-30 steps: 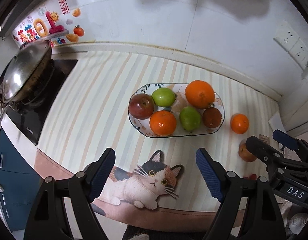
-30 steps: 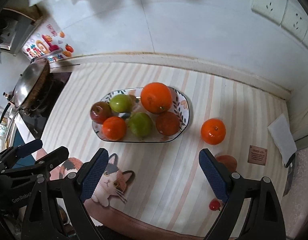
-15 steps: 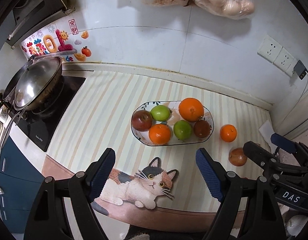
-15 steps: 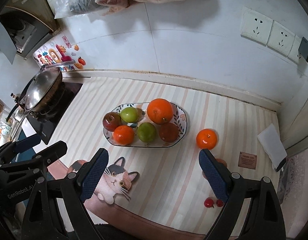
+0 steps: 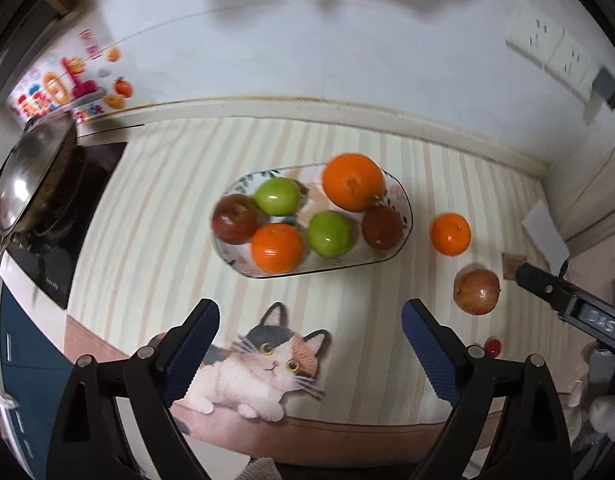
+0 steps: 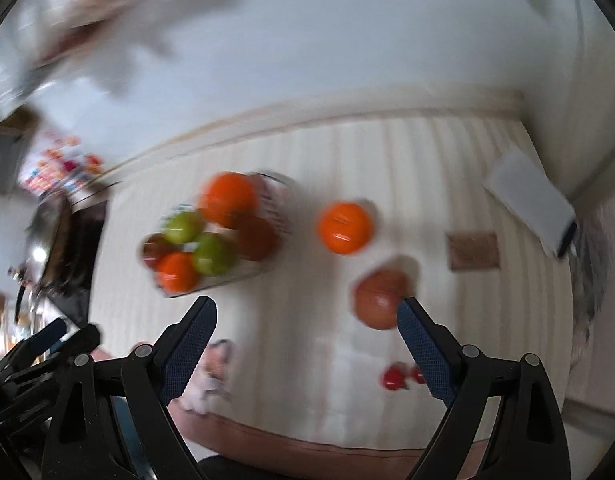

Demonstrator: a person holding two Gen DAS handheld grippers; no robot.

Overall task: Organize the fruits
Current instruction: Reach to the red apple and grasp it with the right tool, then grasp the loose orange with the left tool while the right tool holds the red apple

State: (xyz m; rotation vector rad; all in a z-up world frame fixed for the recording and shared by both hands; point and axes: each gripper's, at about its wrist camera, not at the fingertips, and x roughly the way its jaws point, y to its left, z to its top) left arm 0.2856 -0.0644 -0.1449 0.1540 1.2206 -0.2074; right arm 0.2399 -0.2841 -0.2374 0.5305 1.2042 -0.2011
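Observation:
A patterned oval plate [image 5: 403, 216] on the striped mat holds several fruits: oranges, green apples, a red apple and a brown fruit. A loose orange [image 5: 450, 234] and a reddish pomegranate [image 5: 476, 292] lie right of it, with small red cherries [image 5: 493, 346] nearer the edge. My left gripper [image 5: 309, 352] is open and empty above the cat picture. My right gripper [image 6: 305, 344] is open and empty; the pomegranate [image 6: 381, 298] sits just by its right finger, the orange [image 6: 344, 227] beyond, the cherries [image 6: 394, 376] below. The right view is blurred.
A wok [image 5: 27, 176] sits on a black cooktop [image 5: 67, 240] at the left. The wall with sockets [image 5: 547, 48] runs behind the counter. A white box [image 6: 527, 200] and a brown tag [image 6: 473, 250] lie at the right. The counter's front edge is close below the grippers.
Both grippers have dropped lower and closer to the counter. The right one has swung to the right, toward the pomegranate and loose orange. Both stay open.

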